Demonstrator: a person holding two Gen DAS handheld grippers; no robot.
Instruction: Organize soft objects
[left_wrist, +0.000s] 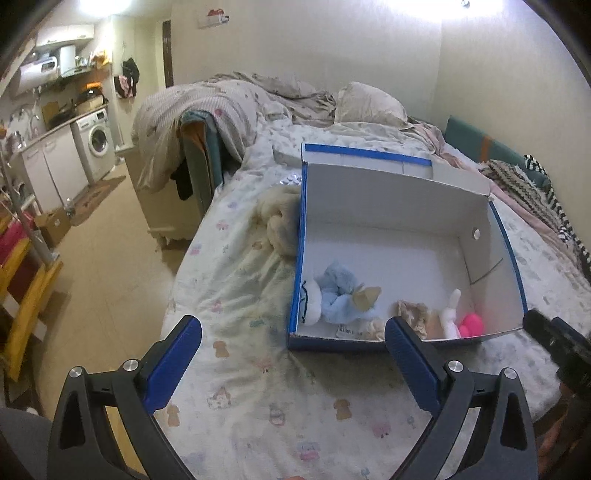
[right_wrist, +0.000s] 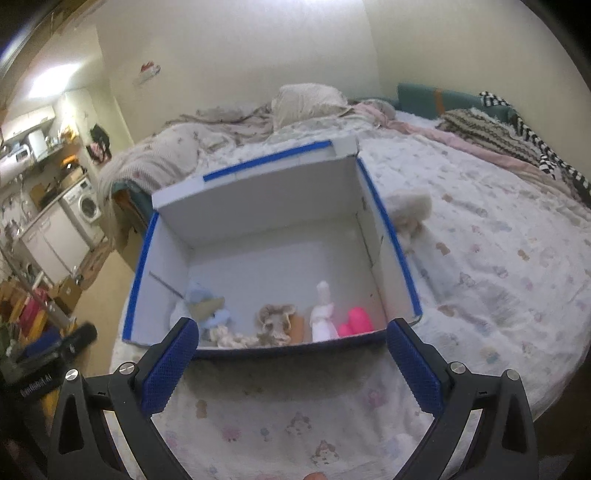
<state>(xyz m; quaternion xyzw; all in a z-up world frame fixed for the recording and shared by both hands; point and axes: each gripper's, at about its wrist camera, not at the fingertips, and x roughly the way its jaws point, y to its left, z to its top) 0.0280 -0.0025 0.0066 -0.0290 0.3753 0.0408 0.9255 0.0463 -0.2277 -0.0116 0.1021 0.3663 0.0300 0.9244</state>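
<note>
Left gripper (left_wrist: 293, 354) and right gripper (right_wrist: 291, 354), both spread wide and empty, above the bedsheet (left_wrist: 236, 387). Box (right_wrist: 258, 218) just ahead of each, containing blue plush (left_wrist: 340, 295), beige toy (right_wrist: 275, 319), white toy (right_wrist: 323, 314) and pink toy (right_wrist: 356, 321). Cream plush (left_wrist: 280, 218) outside the box wall.

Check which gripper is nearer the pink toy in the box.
Right. The right gripper faces the box head-on, with the pink toy just ahead between its fingers. The left gripper points at the box's near-left corner, the toy past its right finger.
</note>
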